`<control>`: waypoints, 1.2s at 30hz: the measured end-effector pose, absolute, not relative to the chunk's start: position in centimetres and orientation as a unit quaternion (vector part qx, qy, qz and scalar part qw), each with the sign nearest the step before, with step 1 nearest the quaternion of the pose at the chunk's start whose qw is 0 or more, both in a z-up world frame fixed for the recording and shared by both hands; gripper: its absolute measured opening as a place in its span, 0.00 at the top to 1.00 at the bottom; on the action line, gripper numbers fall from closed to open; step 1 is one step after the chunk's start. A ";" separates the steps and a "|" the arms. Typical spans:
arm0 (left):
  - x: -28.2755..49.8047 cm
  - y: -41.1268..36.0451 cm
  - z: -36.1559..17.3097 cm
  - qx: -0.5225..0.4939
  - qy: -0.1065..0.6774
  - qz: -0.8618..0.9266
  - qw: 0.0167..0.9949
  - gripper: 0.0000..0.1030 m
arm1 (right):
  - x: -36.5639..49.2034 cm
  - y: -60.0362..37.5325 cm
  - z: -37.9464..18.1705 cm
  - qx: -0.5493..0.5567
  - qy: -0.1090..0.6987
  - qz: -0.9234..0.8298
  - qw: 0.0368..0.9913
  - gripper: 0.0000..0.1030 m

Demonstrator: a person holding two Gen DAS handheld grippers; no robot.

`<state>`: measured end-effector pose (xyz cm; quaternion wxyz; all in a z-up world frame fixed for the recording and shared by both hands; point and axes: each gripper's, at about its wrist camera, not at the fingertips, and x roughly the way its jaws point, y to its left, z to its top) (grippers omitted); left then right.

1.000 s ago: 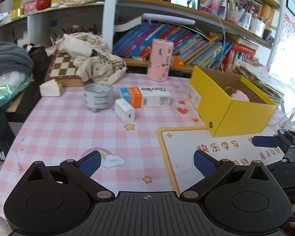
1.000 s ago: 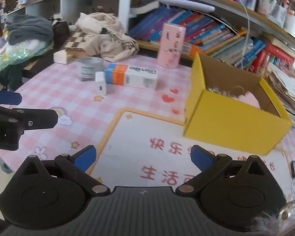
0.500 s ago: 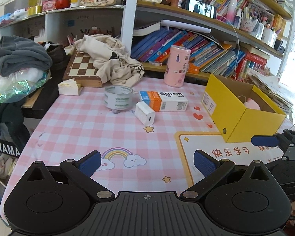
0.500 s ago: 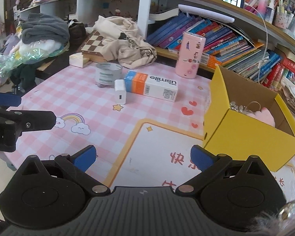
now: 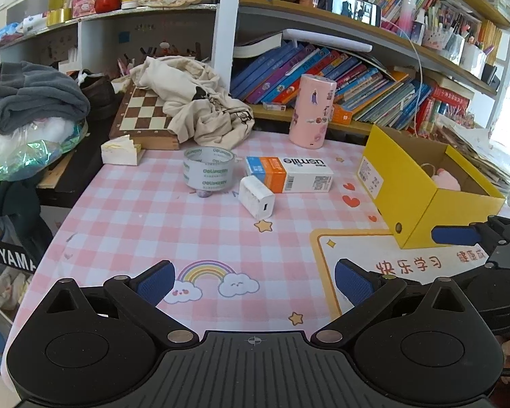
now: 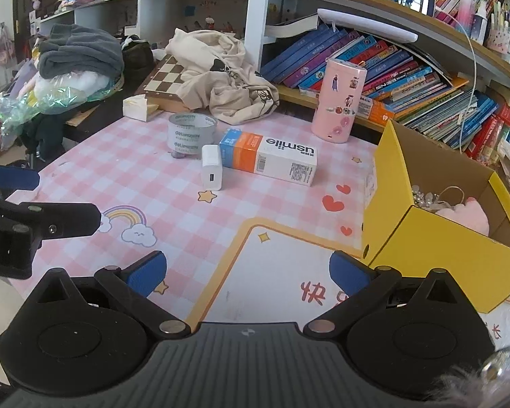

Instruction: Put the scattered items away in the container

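Right wrist view: yellow box (image 6: 435, 244) holds a pink plush (image 6: 469, 216) and beads; both grippers' jaws gape empty.

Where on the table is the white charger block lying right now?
In both wrist views the white charger block lies mid-table on the pink checked cloth, just in front of the usmile box, right of the tape roll.

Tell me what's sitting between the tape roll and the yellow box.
In both views, the white charger and the usmile carton lie between the tape roll and the yellow box.
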<state>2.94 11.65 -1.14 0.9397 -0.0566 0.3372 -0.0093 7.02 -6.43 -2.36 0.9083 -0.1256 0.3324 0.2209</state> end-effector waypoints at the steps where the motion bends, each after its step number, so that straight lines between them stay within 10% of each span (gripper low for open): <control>1: 3.2 11.6 -1.2 -0.057 0.339 -0.009 0.939 0.01 | 7.3 -6.4 -2.4 -0.125 0.333 0.221 0.908 0.00; 36: 11.6 14.3 -4.7 -0.077 0.377 0.029 0.923 0.01 | 16.7 -2.8 -5.9 -0.120 0.378 0.274 0.876 0.03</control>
